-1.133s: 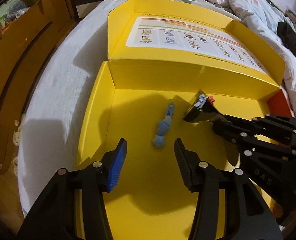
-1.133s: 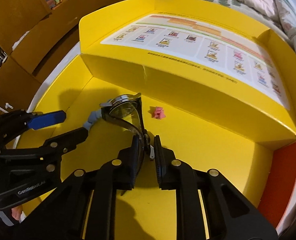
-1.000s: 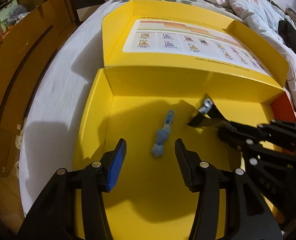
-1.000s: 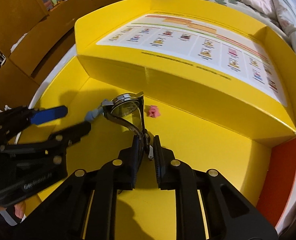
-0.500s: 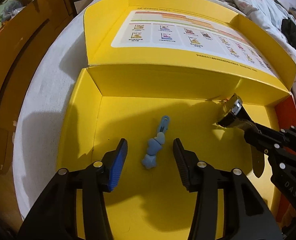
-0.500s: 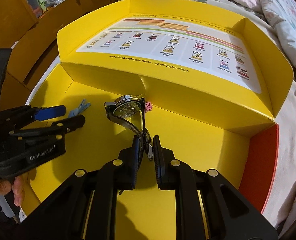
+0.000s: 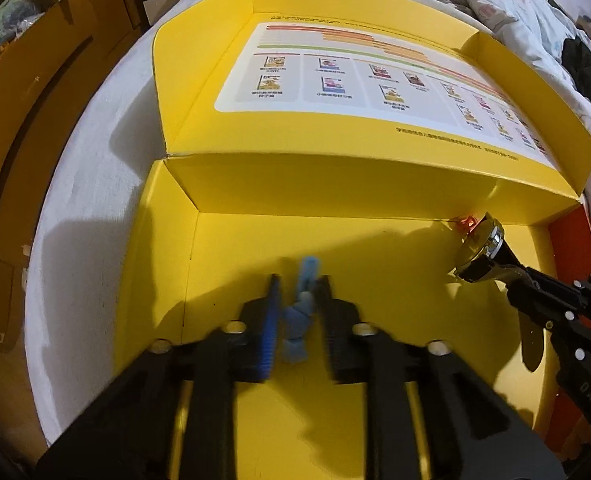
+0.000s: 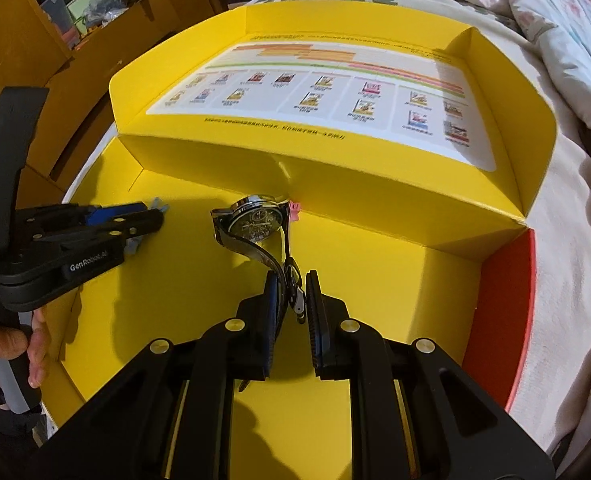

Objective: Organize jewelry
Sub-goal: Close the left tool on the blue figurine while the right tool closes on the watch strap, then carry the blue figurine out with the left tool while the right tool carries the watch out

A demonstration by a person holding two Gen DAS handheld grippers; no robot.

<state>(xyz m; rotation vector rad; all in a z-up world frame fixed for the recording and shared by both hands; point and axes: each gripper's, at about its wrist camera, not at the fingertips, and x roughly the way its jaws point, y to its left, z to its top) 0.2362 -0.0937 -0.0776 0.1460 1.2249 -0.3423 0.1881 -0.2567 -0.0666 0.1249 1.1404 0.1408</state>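
Pinching the watch (image 8: 255,226) strap just ahead, the right gripper (image 8: 291,296) holds it above the yellow box (image 8: 375,280), while the left gripper (image 7: 297,308) narrows around the blue clip (image 7: 300,312); neither looks placed yet.
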